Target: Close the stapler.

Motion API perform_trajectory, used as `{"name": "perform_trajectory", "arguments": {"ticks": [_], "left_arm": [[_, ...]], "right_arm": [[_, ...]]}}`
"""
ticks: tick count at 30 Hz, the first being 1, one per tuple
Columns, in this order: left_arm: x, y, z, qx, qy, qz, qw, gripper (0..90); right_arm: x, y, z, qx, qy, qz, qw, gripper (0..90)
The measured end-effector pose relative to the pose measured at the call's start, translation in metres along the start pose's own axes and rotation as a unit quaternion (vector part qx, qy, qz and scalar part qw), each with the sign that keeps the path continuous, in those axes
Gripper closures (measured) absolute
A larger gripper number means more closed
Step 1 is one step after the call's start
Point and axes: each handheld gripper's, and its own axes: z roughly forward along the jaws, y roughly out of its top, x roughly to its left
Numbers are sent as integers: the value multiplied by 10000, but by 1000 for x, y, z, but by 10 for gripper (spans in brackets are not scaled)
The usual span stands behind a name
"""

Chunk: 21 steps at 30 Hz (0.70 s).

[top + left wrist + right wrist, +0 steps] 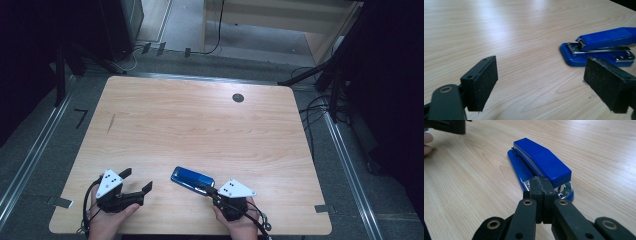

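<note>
Beside the blue stapler (192,178), right gripper (209,190) closed, left gripper (136,180) agape

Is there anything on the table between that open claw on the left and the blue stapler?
No. In the high view only bare wood separates the left gripper from the blue stapler; the left gripper view shows the same.

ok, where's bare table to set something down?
The table is bare across its far half, from the dark round hole to the left edge, and through the middle. Crowded only at the near edge: left hand-held gripper, blue stapler, right hand-held gripper. A narrow bare patch separates left hand-held gripper and stapler.
</note>
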Motion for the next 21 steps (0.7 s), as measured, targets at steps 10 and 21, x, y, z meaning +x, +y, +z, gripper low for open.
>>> {"name": "perform_trajectory", "arguments": {"ticks": [10,21], "left_arm": [[34,-5,-18,-95,373,-119,9992,89],[68,-9,-27,-144,1082,-530,9926,117]], "right_arm": [[2,0,2,12,-30,-80,10000,900],[-3,-1,7,81,-139,-140,9998,900]]}}
